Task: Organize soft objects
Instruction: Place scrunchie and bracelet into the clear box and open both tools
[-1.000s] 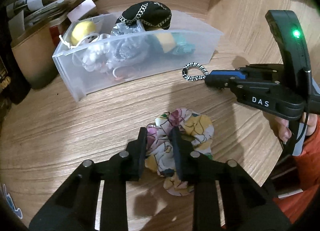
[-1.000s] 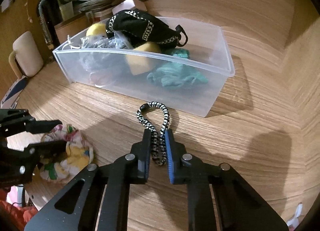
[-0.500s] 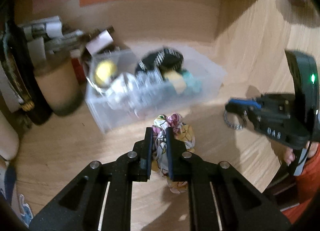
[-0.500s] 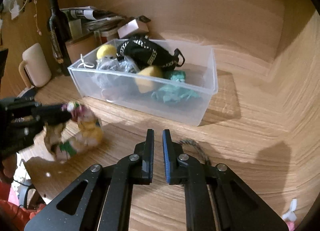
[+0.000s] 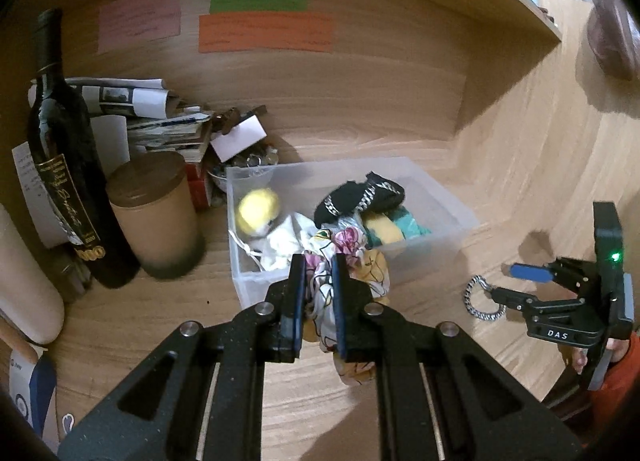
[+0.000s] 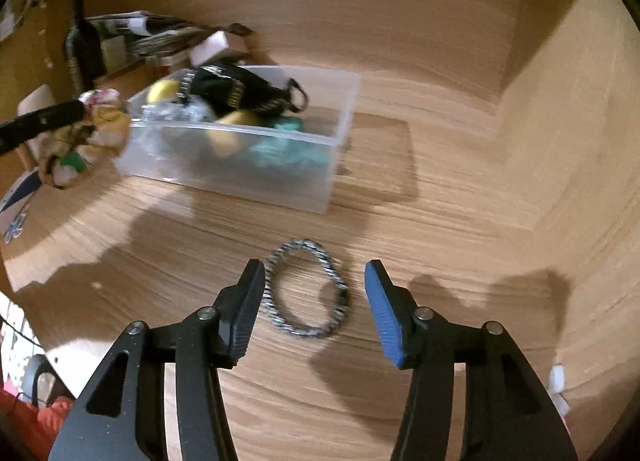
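My left gripper [image 5: 316, 293] is shut on a floral fabric scrunchie [image 5: 352, 257] and holds it in the air just in front of a clear plastic bin [image 5: 444, 197]. The bin holds a black patterned cloth [image 5: 360, 197], a yellow ball [image 5: 258, 205] and teal and white soft items. The scrunchie also shows in the right wrist view [image 6: 92, 129]. My right gripper [image 6: 314, 301] is open, and a black-and-white braided hair tie [image 6: 308, 289] lies on the wooden table between its fingers. The hair tie shows in the left wrist view [image 5: 482, 297] too.
A dark wine bottle [image 5: 68, 165], a brown cylindrical canister [image 5: 156, 213] and a stack of papers [image 5: 160, 117] stand left of the bin. A wooden wall with coloured paper notes [image 5: 264, 31] is behind. A wooden side wall [image 6: 568, 141] rises on the right.
My left gripper lifted the floral scrunchie off the table and carried it toward the bin. My right gripper opened, and the braided hair tie now lies loose on the table.
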Available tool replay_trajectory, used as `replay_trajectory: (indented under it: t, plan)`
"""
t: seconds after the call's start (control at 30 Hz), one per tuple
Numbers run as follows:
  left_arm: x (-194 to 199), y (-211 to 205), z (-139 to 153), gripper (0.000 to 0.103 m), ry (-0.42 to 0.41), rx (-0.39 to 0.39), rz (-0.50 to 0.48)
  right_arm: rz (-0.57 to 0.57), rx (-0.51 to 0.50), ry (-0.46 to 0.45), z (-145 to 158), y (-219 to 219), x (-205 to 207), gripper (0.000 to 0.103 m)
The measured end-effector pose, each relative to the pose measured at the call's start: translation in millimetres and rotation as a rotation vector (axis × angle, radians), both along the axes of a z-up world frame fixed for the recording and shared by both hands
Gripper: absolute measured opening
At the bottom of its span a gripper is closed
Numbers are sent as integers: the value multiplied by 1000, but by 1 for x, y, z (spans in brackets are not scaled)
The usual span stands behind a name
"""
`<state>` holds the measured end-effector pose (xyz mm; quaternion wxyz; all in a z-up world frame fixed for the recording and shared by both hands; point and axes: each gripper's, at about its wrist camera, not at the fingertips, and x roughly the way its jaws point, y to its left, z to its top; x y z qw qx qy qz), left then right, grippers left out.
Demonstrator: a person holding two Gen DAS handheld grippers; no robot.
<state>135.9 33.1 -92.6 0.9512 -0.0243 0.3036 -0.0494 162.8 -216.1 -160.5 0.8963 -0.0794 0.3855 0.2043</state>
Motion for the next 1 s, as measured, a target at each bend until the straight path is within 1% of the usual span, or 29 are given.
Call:
replay_trajectory:
  t: [0.1,0.2,0.33,0.4,0.43,0.5,0.6,0.73,0.8,1.0]
  plan:
    - [5,4,1,12,-4,-9,5,-27,6,26,-6,-9,11,49]
    - [9,6,1,12,-5,-16,7,-13,10,52,-10,-8,21,48]
    - [13,9,3,12,-9,-23,13,43,-39,71,-18,9,33,43]
    - [15,10,7,12,-14,-21,18,67,-55,80,-22,16,38,38]
    - [15,11,8,12,-18,-21,19,84,-40,83,-21,20,40,29]
    - [16,12,13,12,-28,-19,22,90,-45,85,-22,23,43,11]
    - [18,13,19,12,-44,-16,26,97,-35,76,-20,27,47,8]
    - [21,15,28,12,-72,-11,36,98,2,46,-9,28,43,7]
    - [23,16,32,12,-86,-11,39,100,27,23,2,28,40,7]
    - [37,18,41,12,-114,-6,64,115,97,-89,46,28,31,7]
